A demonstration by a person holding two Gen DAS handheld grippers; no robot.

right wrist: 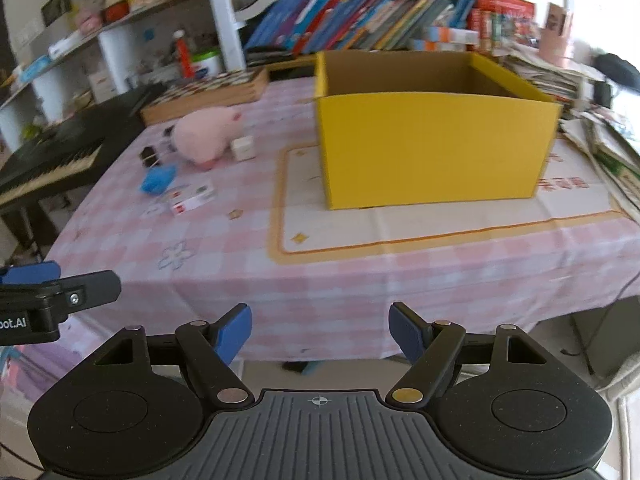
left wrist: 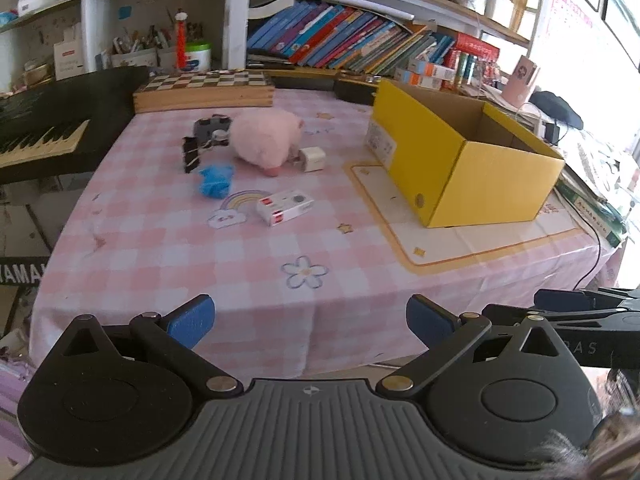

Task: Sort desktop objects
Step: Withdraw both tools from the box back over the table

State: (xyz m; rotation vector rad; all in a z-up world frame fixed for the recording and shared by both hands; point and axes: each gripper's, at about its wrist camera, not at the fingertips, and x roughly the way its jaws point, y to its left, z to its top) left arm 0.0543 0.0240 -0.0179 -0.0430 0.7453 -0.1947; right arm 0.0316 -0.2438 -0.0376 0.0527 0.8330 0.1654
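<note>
Nearest the table's front edge, the left gripper point(left wrist: 310, 322) and right gripper point(right wrist: 320, 334) both hang with jaws spread wide, holding and touching nothing. Farther on, a small white box point(left wrist: 285, 207) lies on the pink cloth point(left wrist: 200, 264), then a blue wad point(left wrist: 216, 179), a black clip point(left wrist: 191, 155), a pink plush point(left wrist: 265, 140) and a white cube point(left wrist: 313, 159). To the right sits the yellow box point(right wrist: 436, 148).
</note>
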